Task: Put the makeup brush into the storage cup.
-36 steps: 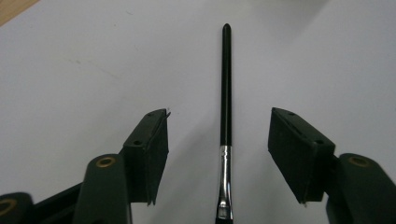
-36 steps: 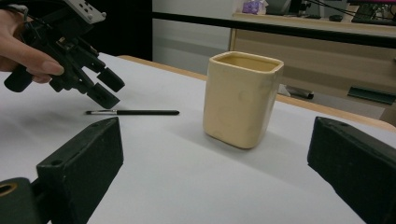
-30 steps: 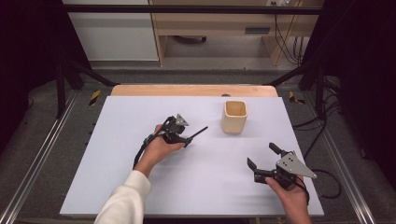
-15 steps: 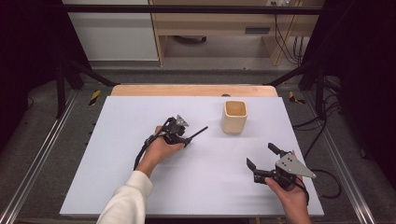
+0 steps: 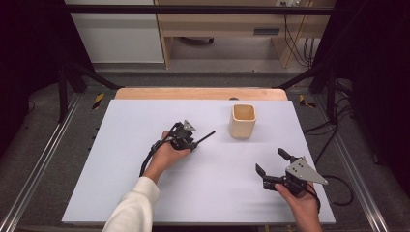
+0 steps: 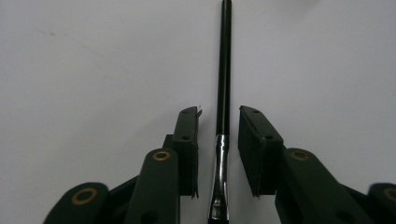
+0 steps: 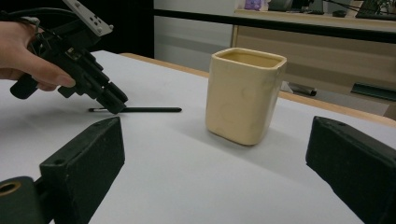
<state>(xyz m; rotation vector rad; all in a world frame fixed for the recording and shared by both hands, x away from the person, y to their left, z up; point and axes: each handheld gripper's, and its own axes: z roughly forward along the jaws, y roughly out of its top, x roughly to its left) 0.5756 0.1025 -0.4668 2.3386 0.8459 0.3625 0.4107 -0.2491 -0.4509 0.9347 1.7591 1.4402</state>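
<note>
Left gripper (image 5: 192,141): held low over the table, nose tipped down onto the brush; its jaws have just been closing and now stand narrow, one on each side of the brush, a sliver of white table visible between each pad and the brush, so not pinching yet.
Brush (image 6: 224,84): thin black handle with a silver ferrule, lying flat on the table, running straight out between the left gripper's jaws; the ferrule sits level with the pads, the handle reaches well beyond the tips.
Brush, seen from the right gripper (image 7: 140,110): lies ahead and to the left, its near part under the left gripper's nose, the free end pointing toward the cup.
Right gripper (image 5: 271,163): held in the person's right hand near the table's front edge, jaws spread wide, nothing between them.
Cup (image 5: 242,121): cream, square-sided, upright, open top; ahead of the right gripper, just beyond the brush's free end, not touching it.
Table (image 5: 130,193): white sheet, bearing brush and cup.
</note>
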